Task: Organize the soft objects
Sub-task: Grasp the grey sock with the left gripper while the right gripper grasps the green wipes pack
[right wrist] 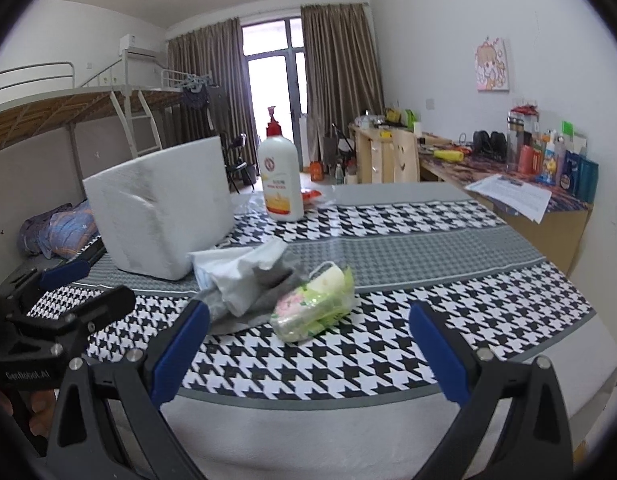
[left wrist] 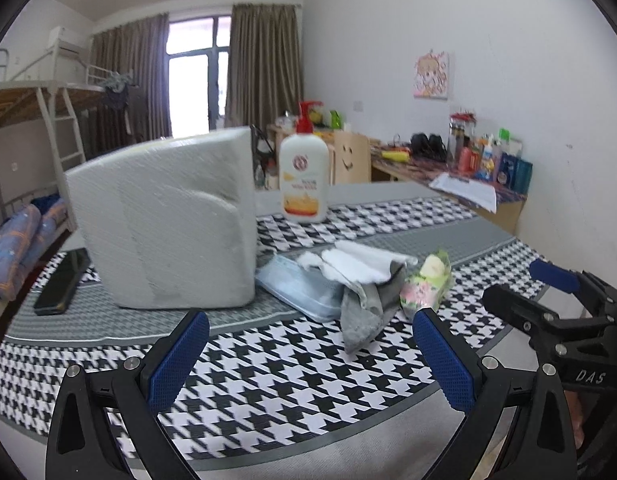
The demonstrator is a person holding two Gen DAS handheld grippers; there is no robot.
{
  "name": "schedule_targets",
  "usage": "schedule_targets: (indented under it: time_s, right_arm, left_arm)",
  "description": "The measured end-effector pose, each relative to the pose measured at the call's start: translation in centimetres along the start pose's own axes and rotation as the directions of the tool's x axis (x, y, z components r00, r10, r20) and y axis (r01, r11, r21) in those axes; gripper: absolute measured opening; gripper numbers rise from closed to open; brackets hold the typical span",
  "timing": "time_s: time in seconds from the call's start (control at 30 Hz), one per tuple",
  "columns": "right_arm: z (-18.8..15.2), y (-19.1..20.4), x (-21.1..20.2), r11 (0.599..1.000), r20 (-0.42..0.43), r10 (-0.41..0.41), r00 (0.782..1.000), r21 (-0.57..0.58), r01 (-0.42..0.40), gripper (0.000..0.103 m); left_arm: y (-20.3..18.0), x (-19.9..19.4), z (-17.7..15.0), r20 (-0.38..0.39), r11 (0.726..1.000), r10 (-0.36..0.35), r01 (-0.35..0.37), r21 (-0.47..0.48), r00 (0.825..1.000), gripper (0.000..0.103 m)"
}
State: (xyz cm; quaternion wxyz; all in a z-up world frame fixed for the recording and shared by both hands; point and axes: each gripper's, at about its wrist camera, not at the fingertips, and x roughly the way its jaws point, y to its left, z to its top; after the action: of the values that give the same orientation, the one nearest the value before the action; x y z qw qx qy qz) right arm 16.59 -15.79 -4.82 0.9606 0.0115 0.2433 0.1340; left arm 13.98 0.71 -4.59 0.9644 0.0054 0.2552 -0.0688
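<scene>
A white foam pillow (left wrist: 164,220) stands on edge on the houndstooth cloth (left wrist: 268,384). Beside it lie a clear blue-tinted pouch (left wrist: 296,288), a white towel (left wrist: 360,264) over a grey cloth (left wrist: 368,312), and a small bag of pastel soft items (left wrist: 426,284). My left gripper (left wrist: 310,344) is open and empty, short of this pile. My right gripper (right wrist: 308,340) is open and empty, just in front of the bag (right wrist: 314,308). The pillow (right wrist: 160,208) and towel (right wrist: 240,272) also show in the right wrist view. Each gripper shows at the edge of the other's view.
A white lotion bottle with red pump (left wrist: 303,172) stands behind the pile. A black phone (left wrist: 62,284) lies left of the pillow. A cluttered desk (right wrist: 520,184) runs along the right wall. A bunk bed (left wrist: 40,120) stands at left.
</scene>
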Motion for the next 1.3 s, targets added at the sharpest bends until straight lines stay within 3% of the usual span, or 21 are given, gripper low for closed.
schedule_targets:
  time_s: [0.4, 0.73, 1.0, 1.2, 1.3]
  right_arm:
    - [-0.1, -0.8, 3.1, 1.0, -0.088, -0.021, 0.996, 0.003, 0.022, 0.101]
    - [-0.3, -1.0, 5.4, 1.0, -0.169, -0.015, 0.985, -0.001, 0.015, 0.084]
    - [-0.2, -0.7, 6.8, 1.0, -0.21, -0.023, 0.977, -0.021, 0.019, 0.077]
    - [0.6, -0.3, 7.9, 0.999, -0.244, -0.019, 0.97, -0.037, 0.01, 0.077]
    - [0.8, -0.1, 8.3, 0.999, -0.259, -0.015, 0.966, -0.04, 0.005, 0.077]
  left_arm:
    - [-0.8, 4.3, -0.5, -0.139, 0.995, -0.093, 0.097, 0.024, 0.986, 0.099]
    - [-0.3, 7.2, -0.6, -0.25, 0.989, -0.148, 0.15, -0.014, 0.957, 0.07]
    - [-0.9, 7.7, -0.3, -0.254, 0.983, -0.175, 0.182, 0.004, 0.951, 0.06]
    - [-1.1, 8.8, -0.4, -0.296, 0.975, -0.211, 0.221, 0.0, 0.932, 0.029]
    - [-1.0, 8.7, -0.4, -0.292, 0.973, -0.225, 0.232, -0.011, 0.93, 0.024]
